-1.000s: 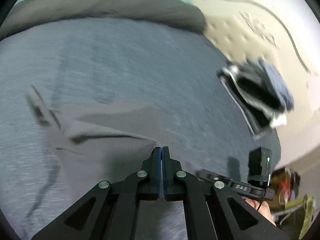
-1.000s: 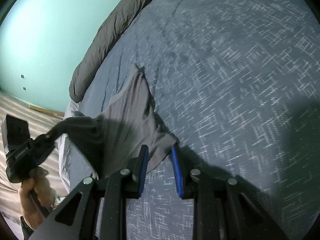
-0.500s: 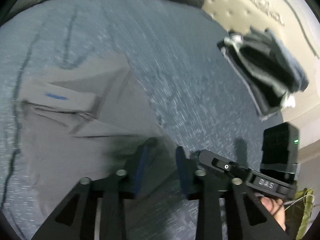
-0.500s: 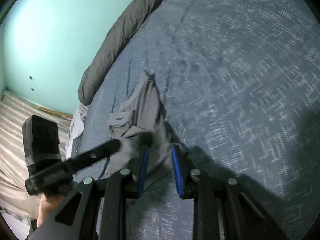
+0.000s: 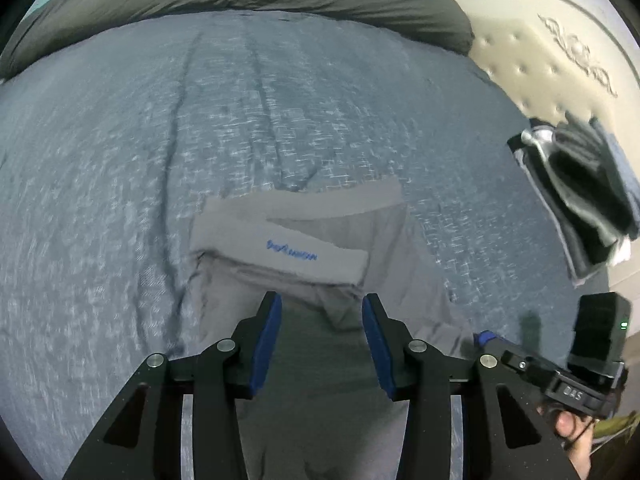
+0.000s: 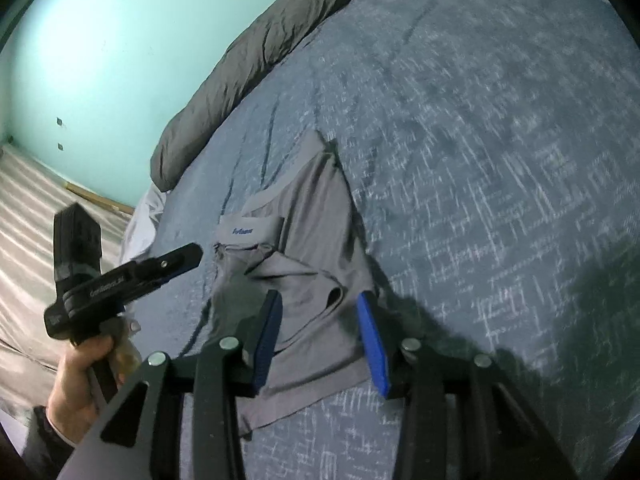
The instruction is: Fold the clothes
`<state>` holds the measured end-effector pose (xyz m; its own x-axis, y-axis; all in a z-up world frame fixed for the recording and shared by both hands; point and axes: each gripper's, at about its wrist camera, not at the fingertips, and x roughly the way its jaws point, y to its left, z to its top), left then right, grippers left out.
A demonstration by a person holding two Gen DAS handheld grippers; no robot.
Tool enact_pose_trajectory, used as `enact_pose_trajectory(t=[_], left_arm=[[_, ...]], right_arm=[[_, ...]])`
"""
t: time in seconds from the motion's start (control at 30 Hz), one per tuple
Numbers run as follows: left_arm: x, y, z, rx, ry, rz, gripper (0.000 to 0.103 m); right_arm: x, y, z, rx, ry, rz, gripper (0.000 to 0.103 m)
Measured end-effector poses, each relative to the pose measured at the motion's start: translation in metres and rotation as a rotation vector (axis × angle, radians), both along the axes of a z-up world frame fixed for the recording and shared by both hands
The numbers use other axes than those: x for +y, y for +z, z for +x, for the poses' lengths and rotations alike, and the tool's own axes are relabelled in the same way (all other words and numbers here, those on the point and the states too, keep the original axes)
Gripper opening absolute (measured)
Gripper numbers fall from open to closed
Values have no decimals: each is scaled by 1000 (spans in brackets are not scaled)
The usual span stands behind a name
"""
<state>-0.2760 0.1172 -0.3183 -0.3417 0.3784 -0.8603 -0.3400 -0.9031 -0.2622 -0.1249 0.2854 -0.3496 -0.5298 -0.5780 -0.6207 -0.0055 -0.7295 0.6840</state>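
Blue bedspread [image 5: 280, 120] carrying grey underwear [image 5: 320, 240] spread out, crumpled, unfolded; left claw [image 5: 322, 320] and right claw [image 6: 320, 320] both wide open, empty, hovering above it; likely next: flatten, then pinch one side edge and fold across.

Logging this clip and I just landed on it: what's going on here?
A person holds a two-finger tool in each hand over a bed with a blue-grey cover. A grey pair of underwear lies crumpled on it, waistband partly turned over. Both the left tool and the right tool are open above the garment, gripping nothing. A pile of dark clothes sits near the headboard.
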Motion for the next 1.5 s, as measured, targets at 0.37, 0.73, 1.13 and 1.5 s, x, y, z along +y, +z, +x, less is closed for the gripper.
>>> enact_pose_trajectory(t=[0.37, 0.73, 1.13, 1.5], left_arm=[[45, -27, -26, -7, -63, -101, 46], [61, -41, -29, -6, -94, -164, 46], [61, -42, -25, -7, -106, -145, 46], [48, -32, -22, 13, -99, -99, 7]], right_arm=[[22, -4, 2, 1, 0, 30, 39], [19, -6, 1, -11, 7, 45, 39], [19, -6, 6, -14, 14, 47, 39], [6, -2, -1, -8, 24, 62, 39]])
